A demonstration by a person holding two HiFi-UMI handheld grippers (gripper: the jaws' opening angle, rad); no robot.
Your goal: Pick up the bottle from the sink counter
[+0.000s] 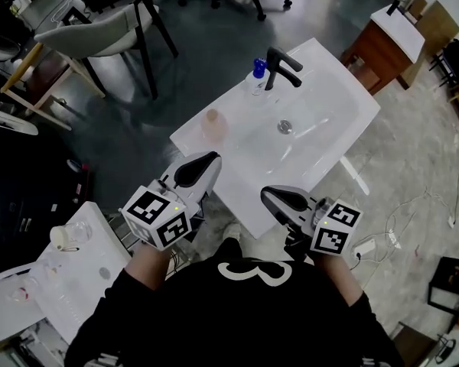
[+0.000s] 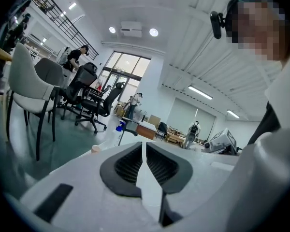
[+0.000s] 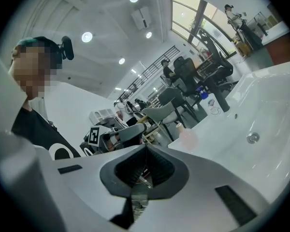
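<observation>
Head view: pink bottle (image 1: 213, 123) is located ahead of the closed, empty left gripper (image 1: 209, 160); right gripper (image 1: 267, 196) is likewise closed.

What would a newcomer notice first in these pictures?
A white sink counter fills the middle, with a black faucet and a blue-capped bottle at its far end. A pink bottle stands at its left edge. The left gripper and right gripper hang shut at its near side.

We see bottle (image 1: 256, 79) just left of faucet (image 1: 281, 67) on bench (image 1: 336, 79) far edge; small container (image 1: 213, 123) nearer us, left rim.
</observation>
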